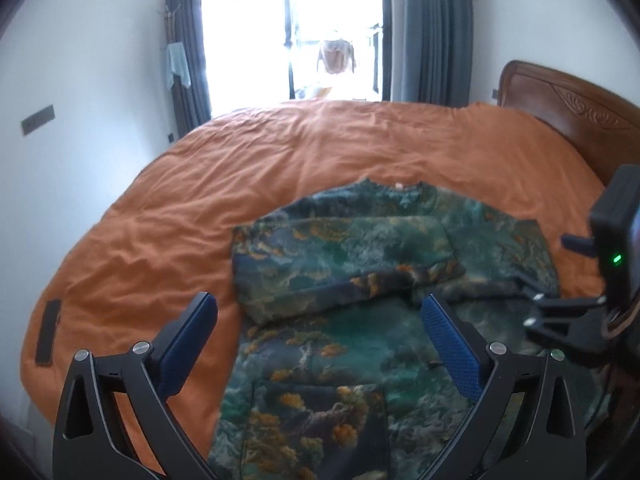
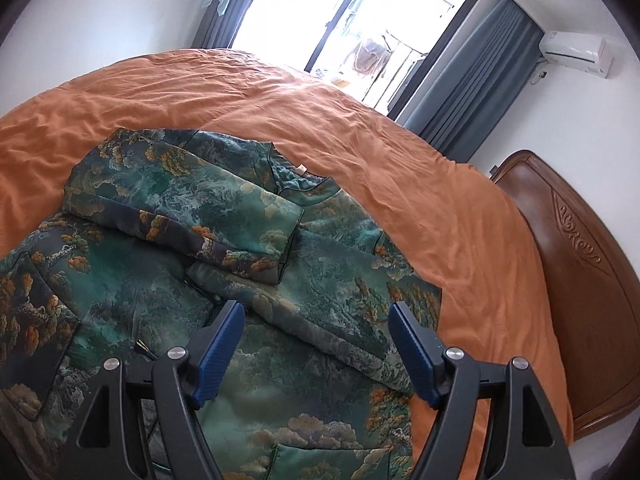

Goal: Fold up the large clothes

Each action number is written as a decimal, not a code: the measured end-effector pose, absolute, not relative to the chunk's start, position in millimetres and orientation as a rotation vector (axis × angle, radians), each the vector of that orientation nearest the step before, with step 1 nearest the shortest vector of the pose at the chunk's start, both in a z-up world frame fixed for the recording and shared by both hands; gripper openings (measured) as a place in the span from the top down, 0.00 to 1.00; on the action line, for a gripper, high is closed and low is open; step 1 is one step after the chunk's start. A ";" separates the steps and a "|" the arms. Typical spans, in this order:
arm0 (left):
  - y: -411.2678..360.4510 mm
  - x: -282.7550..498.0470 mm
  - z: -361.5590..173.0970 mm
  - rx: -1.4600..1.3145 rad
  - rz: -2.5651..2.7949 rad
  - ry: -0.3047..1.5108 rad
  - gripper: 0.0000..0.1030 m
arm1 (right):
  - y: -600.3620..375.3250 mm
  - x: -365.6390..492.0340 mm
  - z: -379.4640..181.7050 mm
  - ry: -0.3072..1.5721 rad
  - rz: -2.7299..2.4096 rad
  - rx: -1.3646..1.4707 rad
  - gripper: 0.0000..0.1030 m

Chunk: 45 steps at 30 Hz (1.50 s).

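Clothing, a green printed jacket [image 1: 352, 264], is spread on an orange bedspread [image 1: 280, 152], both sleeves folded across its chest. The left gripper [image 1: 318, 338] and right gripper [image 2: 316, 344] are held spread above it, empty. Only the right view shows an air conditioner [image 2: 576, 50]; only the left, a dark strip [image 1: 47, 332]. A wooden headboard [image 2: 580, 280] and bright window [image 1: 288, 28] are seen.

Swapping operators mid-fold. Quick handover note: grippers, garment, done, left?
Left gripper: open, empty, above the garment's left side.
Right gripper: open, empty, above its right side.
Green printed jacket: flat on the orange bedcover, collar toward the window.
Done: both sleeves folded in across the chest, one overlapping the other.
Left: the body is still full length, so likely fold the hem up toward the collar, then tidy.
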<state>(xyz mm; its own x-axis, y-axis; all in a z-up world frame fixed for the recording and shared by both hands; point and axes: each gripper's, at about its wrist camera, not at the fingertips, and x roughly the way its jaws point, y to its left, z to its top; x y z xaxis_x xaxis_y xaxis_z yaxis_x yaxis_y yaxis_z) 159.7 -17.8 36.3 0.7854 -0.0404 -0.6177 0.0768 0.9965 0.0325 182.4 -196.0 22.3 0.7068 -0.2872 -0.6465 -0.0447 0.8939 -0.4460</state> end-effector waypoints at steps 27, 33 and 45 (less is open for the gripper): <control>81.2 116.6 -135.2 -0.121 -0.258 1.148 0.00 | -458.0 23.3 -115.3 1.118 0.143 0.345 0.24; 72.5 116.2 -136.1 -0.122 -0.290 1.252 0.31 | -422.4 26.2 -115.3 1.168 0.285 0.309 0.69; 58.1 87.3 -92.5 -0.131 -0.347 1.245 0.88 | -406.8 7.9 -46.1 1.078 0.280 0.306 0.87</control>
<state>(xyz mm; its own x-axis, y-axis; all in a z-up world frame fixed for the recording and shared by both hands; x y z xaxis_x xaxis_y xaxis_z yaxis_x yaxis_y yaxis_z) 87.3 58.1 -92.5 0.2761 -0.3275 -0.9036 0.1865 0.9405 -0.2839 7.9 -406.8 -46.1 0.4461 0.3692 -0.8153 -0.0748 0.9231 0.3771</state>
